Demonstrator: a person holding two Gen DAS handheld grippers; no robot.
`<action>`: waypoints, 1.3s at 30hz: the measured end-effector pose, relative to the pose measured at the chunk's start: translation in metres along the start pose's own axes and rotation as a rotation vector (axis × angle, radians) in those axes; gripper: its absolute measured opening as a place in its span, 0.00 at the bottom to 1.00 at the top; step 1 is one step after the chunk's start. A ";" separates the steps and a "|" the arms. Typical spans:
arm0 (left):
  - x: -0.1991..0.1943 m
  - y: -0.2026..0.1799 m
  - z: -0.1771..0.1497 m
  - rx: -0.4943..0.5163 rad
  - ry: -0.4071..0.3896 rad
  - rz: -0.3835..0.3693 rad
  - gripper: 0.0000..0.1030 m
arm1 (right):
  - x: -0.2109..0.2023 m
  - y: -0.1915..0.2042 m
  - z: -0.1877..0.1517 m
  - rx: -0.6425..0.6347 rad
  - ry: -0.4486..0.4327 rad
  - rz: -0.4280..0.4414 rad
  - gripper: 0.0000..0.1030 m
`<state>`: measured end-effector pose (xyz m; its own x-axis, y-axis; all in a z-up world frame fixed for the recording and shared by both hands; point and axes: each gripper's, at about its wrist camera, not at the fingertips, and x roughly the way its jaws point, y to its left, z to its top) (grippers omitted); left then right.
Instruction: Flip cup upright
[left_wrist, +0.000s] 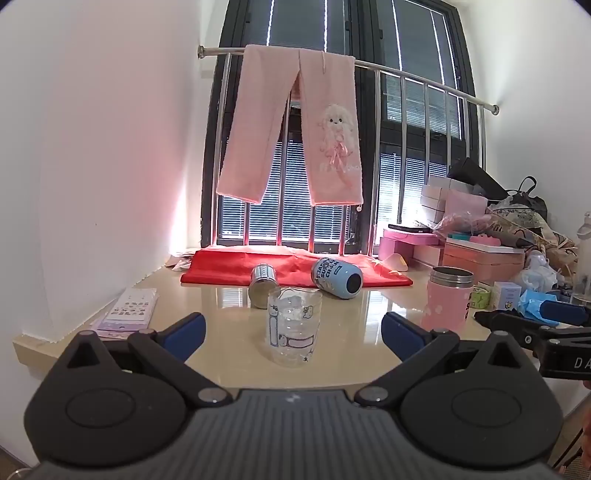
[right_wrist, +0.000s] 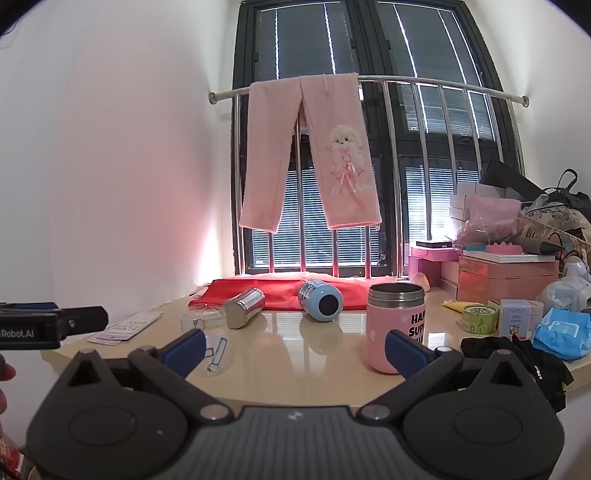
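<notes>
Cups on my table (left_wrist: 229, 325): the glass cup (left_wrist: 294, 326) stands upright between my wide-open, empty left tongs (left_wrist: 293, 332), the pink cup (right_wrist: 395, 326) upright by my open, empty right tongs (right_wrist: 295, 349).

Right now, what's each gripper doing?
Left gripper: open, empty, clear glass cup ahead between its fingers.
Right gripper: open, empty.

Pink cup's (right_wrist: 396, 326) lettering partly behind right gripper (right_wrist: 295, 349), perhaps "HAPPY".

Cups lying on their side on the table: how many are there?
2: the silver cup and the blue cup, both by the red cloth. Clutter at the right may hide others.
</notes>
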<state>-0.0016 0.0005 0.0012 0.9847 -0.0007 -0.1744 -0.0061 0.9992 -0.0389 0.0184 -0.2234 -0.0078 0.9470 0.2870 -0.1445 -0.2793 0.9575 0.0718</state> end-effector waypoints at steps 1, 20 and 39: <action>0.000 0.000 0.000 0.000 0.000 0.000 1.00 | 0.000 0.000 0.000 0.001 0.002 0.000 1.00; -0.003 0.002 0.002 -0.001 -0.002 0.002 1.00 | -0.002 0.001 0.001 0.003 -0.003 0.000 1.00; -0.001 0.003 0.001 -0.001 -0.006 0.002 1.00 | -0.002 0.001 0.000 0.002 -0.002 0.000 1.00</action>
<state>-0.0025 0.0035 0.0025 0.9856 0.0018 -0.1689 -0.0086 0.9992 -0.0394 0.0159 -0.2232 -0.0077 0.9473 0.2870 -0.1423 -0.2789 0.9575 0.0741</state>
